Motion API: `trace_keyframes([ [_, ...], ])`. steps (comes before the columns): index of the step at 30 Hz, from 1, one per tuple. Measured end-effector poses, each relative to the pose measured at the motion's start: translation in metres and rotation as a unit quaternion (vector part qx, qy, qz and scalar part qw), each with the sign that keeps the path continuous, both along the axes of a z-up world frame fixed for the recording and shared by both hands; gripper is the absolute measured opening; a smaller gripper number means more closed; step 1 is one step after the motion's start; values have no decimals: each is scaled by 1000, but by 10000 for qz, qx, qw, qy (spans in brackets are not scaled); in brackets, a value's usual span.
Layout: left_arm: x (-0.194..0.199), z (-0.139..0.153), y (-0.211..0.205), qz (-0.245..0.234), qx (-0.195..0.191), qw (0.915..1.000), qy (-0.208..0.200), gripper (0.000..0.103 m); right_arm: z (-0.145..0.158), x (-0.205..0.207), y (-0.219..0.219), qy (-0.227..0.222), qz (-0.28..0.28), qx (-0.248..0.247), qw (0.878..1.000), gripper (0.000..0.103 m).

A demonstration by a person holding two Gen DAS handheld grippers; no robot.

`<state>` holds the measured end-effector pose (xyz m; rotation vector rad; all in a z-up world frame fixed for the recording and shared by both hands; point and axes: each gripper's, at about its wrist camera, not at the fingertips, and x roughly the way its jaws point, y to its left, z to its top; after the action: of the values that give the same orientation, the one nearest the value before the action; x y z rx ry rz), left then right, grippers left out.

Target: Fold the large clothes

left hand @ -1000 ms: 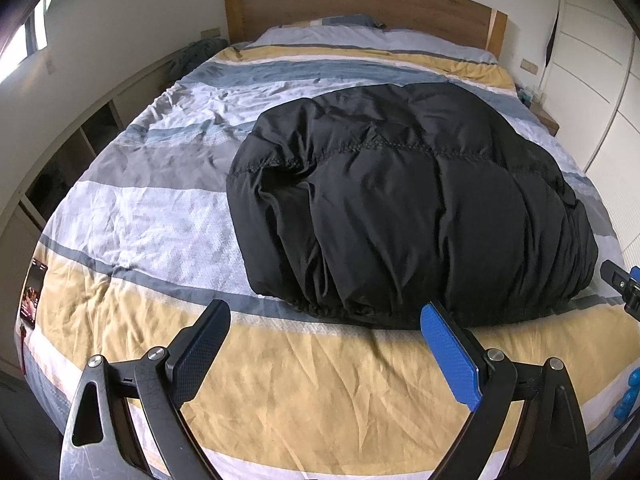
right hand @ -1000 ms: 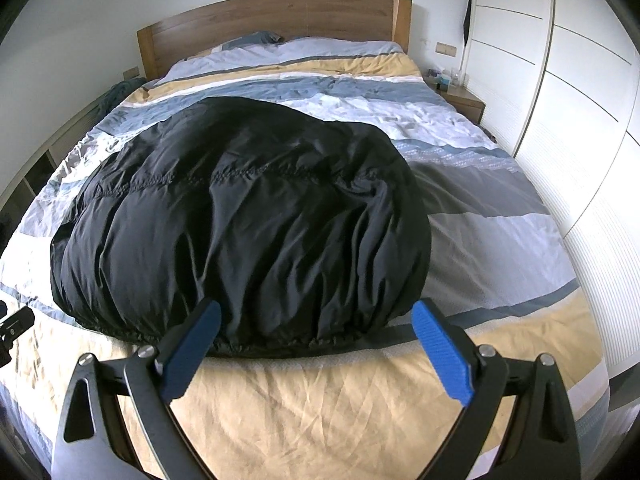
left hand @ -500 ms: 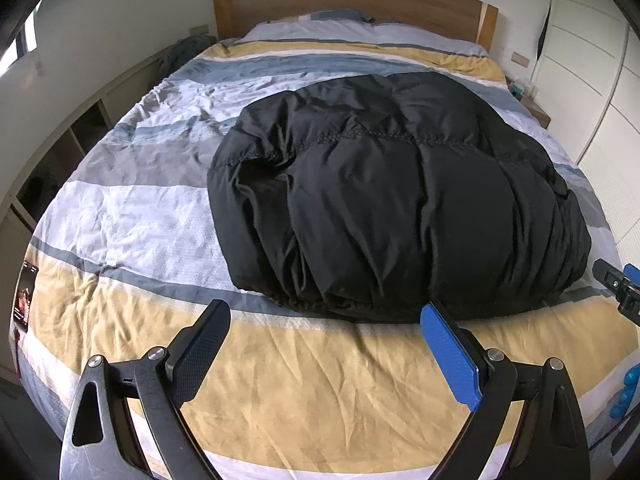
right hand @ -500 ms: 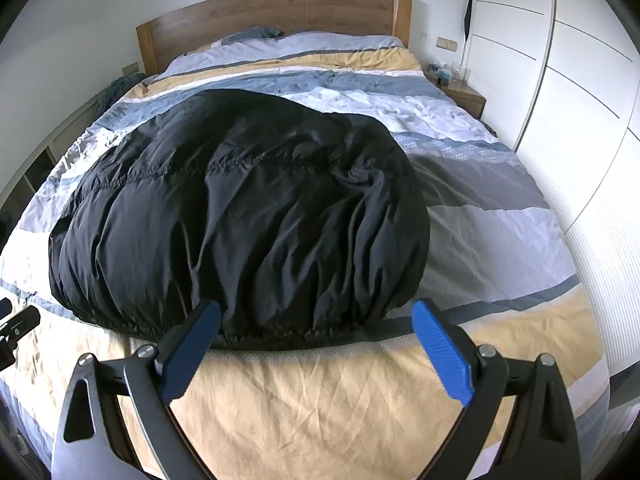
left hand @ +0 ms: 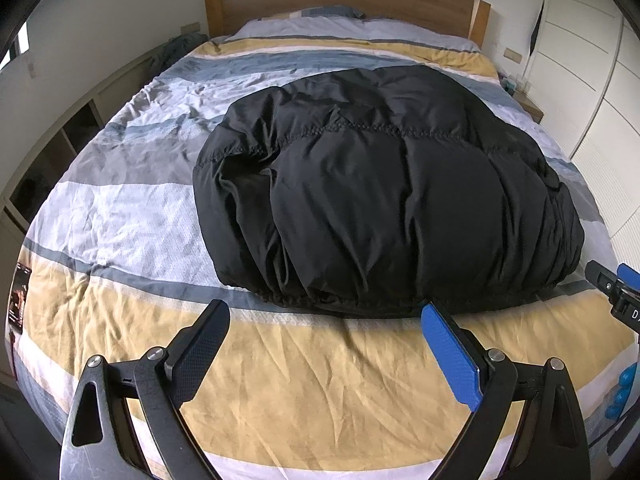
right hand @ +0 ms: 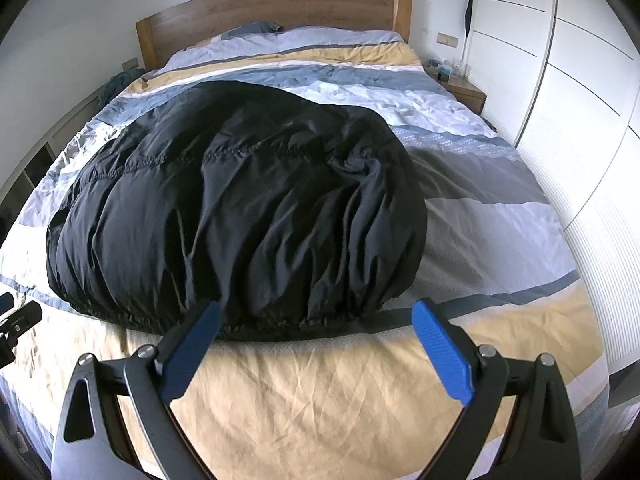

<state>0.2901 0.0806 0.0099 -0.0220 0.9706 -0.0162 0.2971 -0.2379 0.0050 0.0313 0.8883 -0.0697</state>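
Both my grippers, left and right, have crept closer to the puffy black quilted jacket; jaws wide apart, gripping nothing.

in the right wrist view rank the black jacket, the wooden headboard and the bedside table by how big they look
1. black jacket, by far the largest, though it lies nearest the camera.
2. wooden headboard, a wide band at the far end.
3. bedside table, a small piece beside the bed.
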Motion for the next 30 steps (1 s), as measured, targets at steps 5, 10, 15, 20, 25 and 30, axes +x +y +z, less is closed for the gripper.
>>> trace_keyframes([
  [5, -1, -1, -1, -35, 18, 10000, 6, 96, -1, -1, 0, 37, 6, -1, 10000, 97],
  [10, -1, -1, 0, -57, -22, 10000, 12, 96, -4, -1, 0, 67, 12, -2, 10000, 97],
  [15, -1, -2, 2, -47, -30, 10000, 33, 96, -5, 0, 2, 86, 27, -1, 10000, 97],
  [20, -1, -3, 1, -71, -40, 10000, 57, 96, -6, -1, 2, 91, 23, -4, 10000, 97],
  [25, -2, -5, 0, -82, -61, 9999, 85, 96, -7, -1, 3, 116, 21, -11, 9999, 97],
  [30, -2, -6, 0, -85, -60, 9999, 87, 96, -7, -1, 3, 113, 22, -9, 9999, 97],
])
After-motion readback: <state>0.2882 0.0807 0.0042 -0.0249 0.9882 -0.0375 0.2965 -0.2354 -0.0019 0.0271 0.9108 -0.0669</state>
